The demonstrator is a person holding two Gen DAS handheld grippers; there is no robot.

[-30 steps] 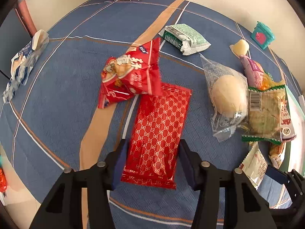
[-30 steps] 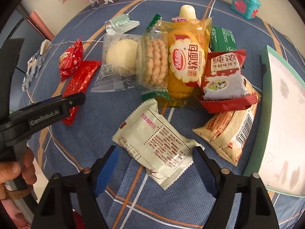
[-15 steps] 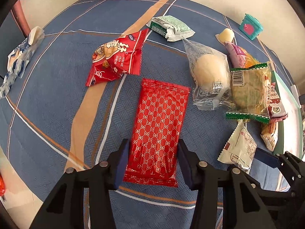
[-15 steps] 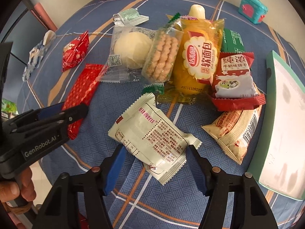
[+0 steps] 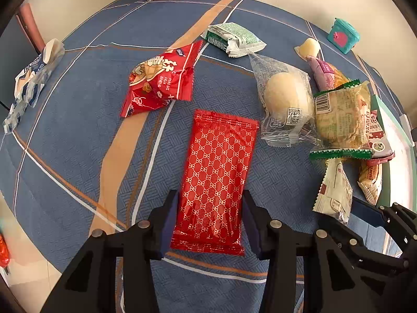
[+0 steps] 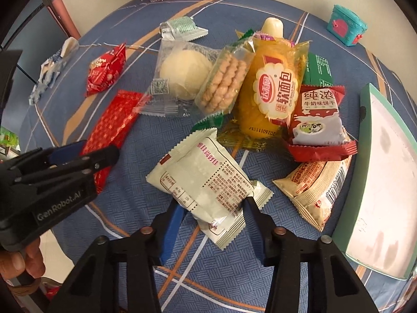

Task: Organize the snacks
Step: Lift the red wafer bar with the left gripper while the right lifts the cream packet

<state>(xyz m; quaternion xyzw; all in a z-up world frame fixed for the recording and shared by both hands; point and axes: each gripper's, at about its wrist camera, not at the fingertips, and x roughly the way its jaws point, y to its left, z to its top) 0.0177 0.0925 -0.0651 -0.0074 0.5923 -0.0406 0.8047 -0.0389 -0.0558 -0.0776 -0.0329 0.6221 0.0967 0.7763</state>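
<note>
Since the earlier frame my right gripper (image 6: 212,217) has closed its jaws onto the white snack packet (image 6: 206,180) on the blue tablecloth (image 6: 260,274), apparently clamping it, while my left gripper (image 5: 209,219) brackets the red patterned packet (image 5: 217,177), contact unclear.

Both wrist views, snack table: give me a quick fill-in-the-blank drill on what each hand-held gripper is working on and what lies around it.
1. The left hand-held gripper straddles a flat ____ patterned packet.
2. The right hand-held gripper has just been closing around a ____ packet printed with small text.
3. The round pale bun sits in a ____ wrapper.
4. The teal box with a pink patch stands near the table's far ____ edge.

Missing words: red; white; clear; right
</note>
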